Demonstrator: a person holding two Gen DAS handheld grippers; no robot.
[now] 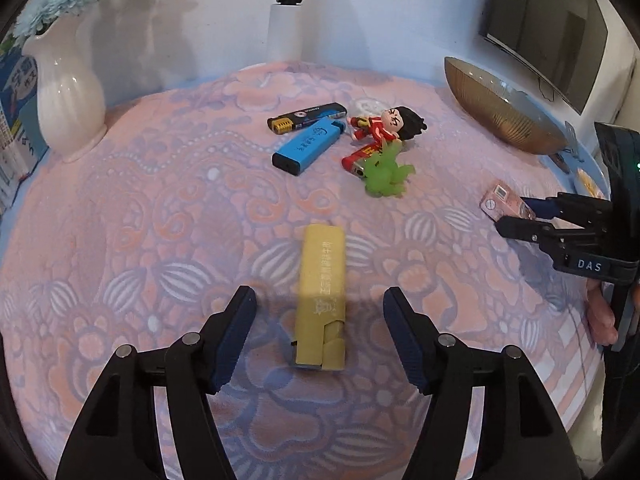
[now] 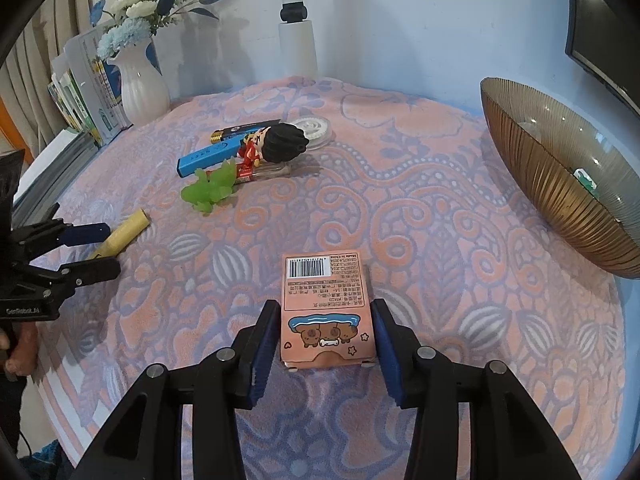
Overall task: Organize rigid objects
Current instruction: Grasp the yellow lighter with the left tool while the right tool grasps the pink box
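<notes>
Nearest in the left wrist view, the left gripper [image 1: 320, 320] stands with its jaws wide apart over the patterned pink cloth [image 1: 140, 220]. The yellow lighter [image 1: 322, 300] lies flat between the fingers, clear of both pads, a gap on each side.

In the right wrist view, the right gripper [image 2: 326, 344] straddles the pink box [image 2: 328, 312] — a small carton lying flat, with a barcode and cartoon animals on its top face. Its jaws are narrow and the pads sit right at the box's long sides; whether they press on it I cannot tell.

Farther out, near the middle of the cloth, sits a loose cluster: a green toy [image 2: 210, 192], a red lighter [image 1: 356, 158] just behind it, a doll in red with black hair [image 2: 276, 142] leaning over that lighter, a blue lighter [image 1: 308, 146] beside it and a black lighter [image 1: 306, 116] just beyond, touching the blue one.

To the right, well apart from the cluster, a ribbed brown bowl [image 2: 560, 184] rests tilted at the cloth's edge. At the far left stands a white vase [image 2: 142, 84] of blue and white flowers — books lean beside it.
</notes>
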